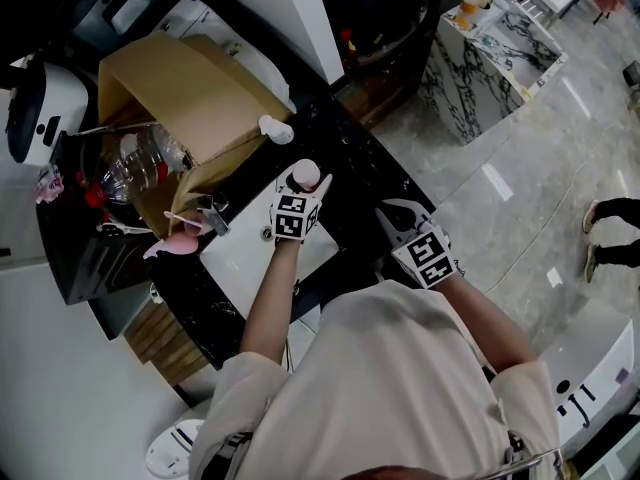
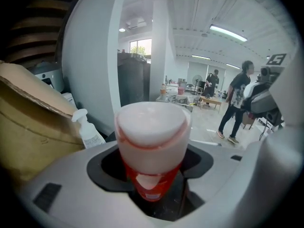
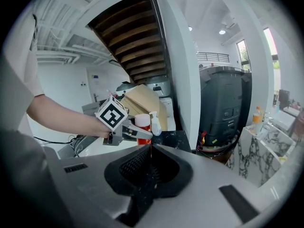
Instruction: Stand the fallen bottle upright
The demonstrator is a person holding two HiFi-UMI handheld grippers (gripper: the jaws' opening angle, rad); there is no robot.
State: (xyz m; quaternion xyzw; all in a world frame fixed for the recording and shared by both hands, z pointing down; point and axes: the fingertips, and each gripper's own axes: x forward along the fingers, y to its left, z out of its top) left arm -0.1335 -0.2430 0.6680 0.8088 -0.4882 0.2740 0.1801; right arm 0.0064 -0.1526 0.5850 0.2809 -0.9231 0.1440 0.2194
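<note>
**Bottle clamped upright by the left tongs; right tongs idle**

Obs. The left gripper (image 1: 300, 190) pinches the red plastic bottle with the broad pale-pink cap (image 2: 151, 137). Its jaws bear on the red body just under the cap, one on each side. In the right gripper view the bottle stands cap-up and close to vertical. Its foot is hidden, so I cannot tell whether it rests on the glossy black counter (image 1: 355, 168) or hangs just above it.

Position. The bottle is about mid-depth on the counter, between the near and far edges. It is towards the end taken up by the open brown cardboard box (image 1: 190, 93). A small white pump-spray bottle (image 1: 276, 128) stands near it, beside the box's corner.

Reasoning. The high grip probably leaves the base free to seat flat, and keeps the tongs off the counter top.

The right gripper (image 3: 150, 152) has its jaws pressed together on nothing. It is held off towards the near edge, well apart from the bottle, presumably to stay out of the way.

Judgement. The task is nearly done. What remains is a clean release without nudging the spray bottle.
</note>
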